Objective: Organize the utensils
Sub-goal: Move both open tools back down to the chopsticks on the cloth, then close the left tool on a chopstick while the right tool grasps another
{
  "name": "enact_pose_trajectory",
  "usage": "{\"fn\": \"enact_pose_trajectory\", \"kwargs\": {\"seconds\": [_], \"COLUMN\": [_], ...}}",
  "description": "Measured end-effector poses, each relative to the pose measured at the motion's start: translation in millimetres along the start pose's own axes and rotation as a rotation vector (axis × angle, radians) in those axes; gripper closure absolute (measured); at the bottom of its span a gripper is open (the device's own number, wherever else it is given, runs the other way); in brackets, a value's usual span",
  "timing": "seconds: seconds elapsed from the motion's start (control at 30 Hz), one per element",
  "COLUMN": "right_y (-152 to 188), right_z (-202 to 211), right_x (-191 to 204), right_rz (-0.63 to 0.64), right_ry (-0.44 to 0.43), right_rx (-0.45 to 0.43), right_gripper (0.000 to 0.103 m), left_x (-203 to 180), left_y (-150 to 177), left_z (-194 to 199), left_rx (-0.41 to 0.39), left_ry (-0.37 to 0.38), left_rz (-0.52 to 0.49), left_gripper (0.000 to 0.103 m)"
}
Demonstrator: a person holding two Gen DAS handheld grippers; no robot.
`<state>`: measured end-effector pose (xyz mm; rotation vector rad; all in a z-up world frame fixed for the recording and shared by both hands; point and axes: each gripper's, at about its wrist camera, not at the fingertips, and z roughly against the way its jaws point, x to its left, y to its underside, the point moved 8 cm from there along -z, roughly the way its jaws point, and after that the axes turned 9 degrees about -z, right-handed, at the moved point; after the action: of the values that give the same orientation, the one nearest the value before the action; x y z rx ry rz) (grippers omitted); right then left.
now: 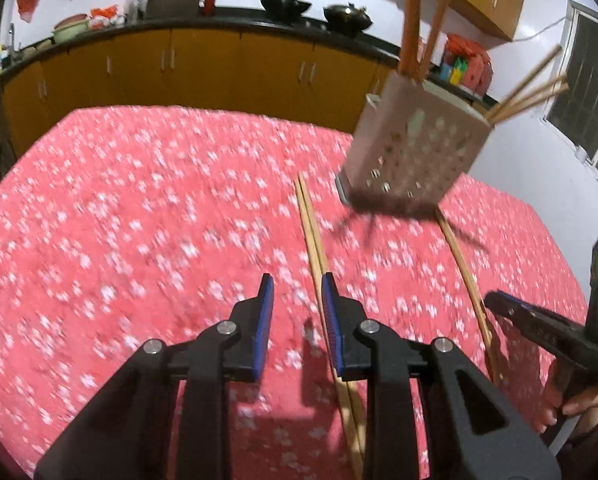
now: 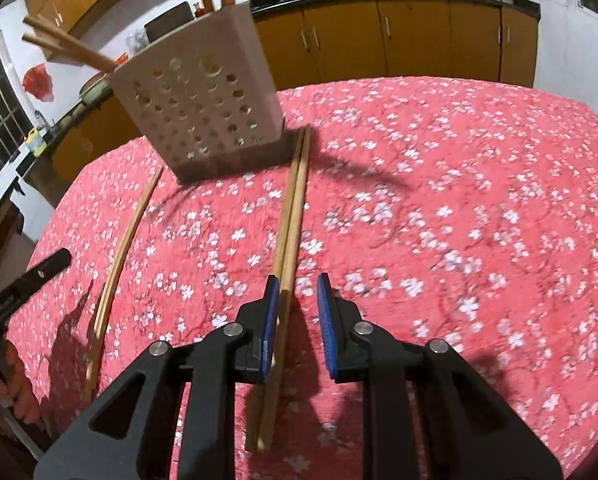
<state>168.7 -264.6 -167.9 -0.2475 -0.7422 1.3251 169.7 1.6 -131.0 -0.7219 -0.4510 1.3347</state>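
Note:
A pale perforated utensil holder (image 1: 415,148) (image 2: 203,108) stands on the red flowered tablecloth (image 1: 139,220), with wooden chopsticks and handles sticking out of it. One pair of chopsticks (image 1: 313,236) lies flat, running under my left gripper (image 1: 297,280) beside its right finger. The left gripper's jaws stand a little apart and hold nothing. A second pair (image 2: 291,232) lies under my right gripper (image 2: 297,282), close by its left finger. That gripper's jaws are also slightly apart, with nothing held. Each view shows the other gripper at its edge (image 1: 499,300) (image 2: 55,262).
Yellow-brown cabinets (image 1: 219,68) under a dark counter with woks (image 1: 343,16) and clutter run behind the table. A window (image 1: 587,92) is on the side wall. A person's hand (image 1: 587,404) holds the right gripper's handle.

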Motion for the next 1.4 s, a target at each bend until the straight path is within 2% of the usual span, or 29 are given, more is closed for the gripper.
{"fn": "enact_pose_trajectory", "kwargs": {"seconds": [0.1, 0.2, 0.23, 0.37, 0.5, 0.6, 0.83, 1.03, 1.23, 1.4], "right_y": [1, -2, -4, 0, -1, -5, -3, -3, -2, -2], "right_z": [-2, -6, -5, -2, -4, -5, -5, -5, -4, -5], "right_x": [1, -3, -7, -8, -11, -17, -18, -19, -17, -17], "right_rz": [0.025, 0.041, 0.037, 0.037, 0.068, 0.028, 0.040, 0.040, 0.049, 0.052], "right_ry": [0.023, 0.081, 0.094, 0.080, 0.162, 0.152, 0.153, 0.149, 0.154, 0.154], "right_rx": [-0.011, -0.020, -0.019, -0.018, -0.044, -0.043, -0.046, -0.046, -0.049, -0.048], "right_gripper": [0.083, 0.085, 0.090, 0.091, 0.095, 0.095, 0.095, 0.095, 0.095, 0.095], "left_x": [-9, -14, -15, -17, -21, -23, -19, -24, -26, -29], "left_y": [7, 11, 12, 16, 18, 19, 22, 25, 22, 27], "left_z": [-5, -11, -12, -15, -17, -18, -22, -22, -14, -23], "left_rx": [0.026, 0.045, 0.049, 0.059, 0.069, 0.077, 0.092, 0.101, 0.069, 0.099], "left_ry": [0.009, 0.014, 0.015, 0.023, 0.027, 0.021, -0.013, 0.024, 0.053, 0.053], "left_rz": [-0.008, -0.006, -0.005, -0.006, -0.016, -0.029, -0.059, -0.046, -0.039, -0.059], "left_gripper": [0.077, 0.077, 0.077, 0.077, 0.078, 0.080, 0.083, 0.083, 0.083, 0.082]}}
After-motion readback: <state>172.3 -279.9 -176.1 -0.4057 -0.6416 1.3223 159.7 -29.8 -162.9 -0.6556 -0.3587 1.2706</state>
